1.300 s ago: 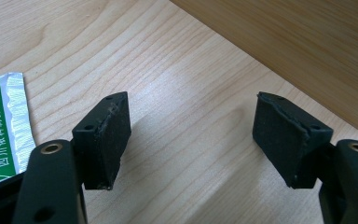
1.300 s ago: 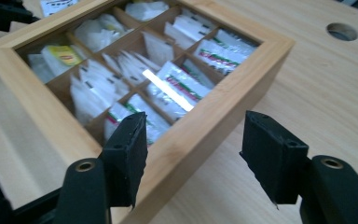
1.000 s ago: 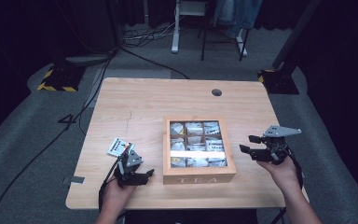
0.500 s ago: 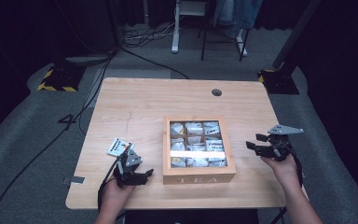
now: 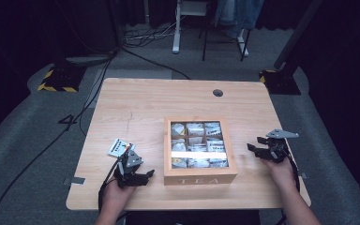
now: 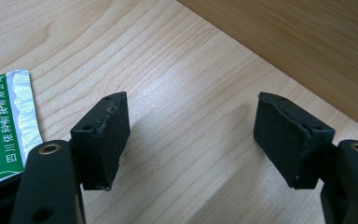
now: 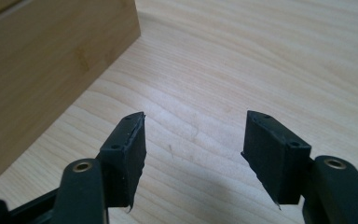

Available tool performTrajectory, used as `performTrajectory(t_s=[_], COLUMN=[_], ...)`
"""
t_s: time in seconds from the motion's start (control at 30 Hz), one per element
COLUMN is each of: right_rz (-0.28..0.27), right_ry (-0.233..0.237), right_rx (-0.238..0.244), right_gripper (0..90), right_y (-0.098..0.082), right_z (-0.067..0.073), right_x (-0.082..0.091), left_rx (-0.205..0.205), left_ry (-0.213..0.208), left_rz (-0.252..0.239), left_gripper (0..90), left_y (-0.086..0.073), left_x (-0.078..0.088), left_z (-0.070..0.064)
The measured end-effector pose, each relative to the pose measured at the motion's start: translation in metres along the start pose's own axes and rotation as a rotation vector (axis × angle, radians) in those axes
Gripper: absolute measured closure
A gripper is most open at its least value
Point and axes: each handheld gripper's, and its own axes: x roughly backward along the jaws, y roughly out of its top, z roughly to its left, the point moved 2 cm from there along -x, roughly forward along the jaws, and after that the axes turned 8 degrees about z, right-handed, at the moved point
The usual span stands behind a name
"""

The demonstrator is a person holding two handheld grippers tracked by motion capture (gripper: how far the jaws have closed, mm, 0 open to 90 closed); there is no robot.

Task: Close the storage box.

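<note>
tea box (image 5: 199, 177) between both grippers, untouched

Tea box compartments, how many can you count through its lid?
9, in three rows of three inside the tea box: far row, middle row, near row. A bright glare band crosses the lid, so some of the sachets inside may be hidden.
</note>
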Motion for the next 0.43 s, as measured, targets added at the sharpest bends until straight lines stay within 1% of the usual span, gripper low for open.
performTrajectory(t_s=[0.07,0.13,0.17,0.2,0.27,0.3,0.37,0.43], right_rz=[0.012,0.035,0.045,0.051,0.066,0.047,0.039,0.046], right_ry=[0.003,-0.008,-0.016,-0.022,-0.043,-0.050,-0.049,-0.055], right_rx=[-0.007,-0.002,-0.001,-0.002,-0.012,-0.039,-0.034,-0.042], right_gripper=[39.0,38.5,37.9,37.0,30.8,22.7,21.4,17.0], right_y=[-0.003,-0.006,-0.007,-0.008,-0.011,-0.014,-0.014,-0.015], right_z=[-0.001,-0.002,-0.002,-0.002,-0.003,-0.003,-0.003,-0.003], right_x=[-0.005,-0.011,-0.013,-0.015,-0.019,-0.024,-0.025,-0.025], left_rx=[0.006,0.006,0.000,0.005,0.003,0.001,-0.002,-0.001], left_ry=[-0.002,-0.002,0.001,-0.004,-0.007,-0.006,-0.007,-0.005], left_rz=[0.001,0.006,0.006,0.006,0.009,0.008,0.010,0.009], left_gripper=[27.6,27.1,26.9,26.7,25.0,24.5,23.8,23.7], left_y=[0.000,0.000,0.000,0.000,0.001,0.001,0.001,0.001], left_x=[0.000,0.000,0.000,0.000,-0.001,-0.001,-0.001,-0.001], left_z=[0.000,0.000,0.000,0.000,0.000,0.000,0.000,0.000])
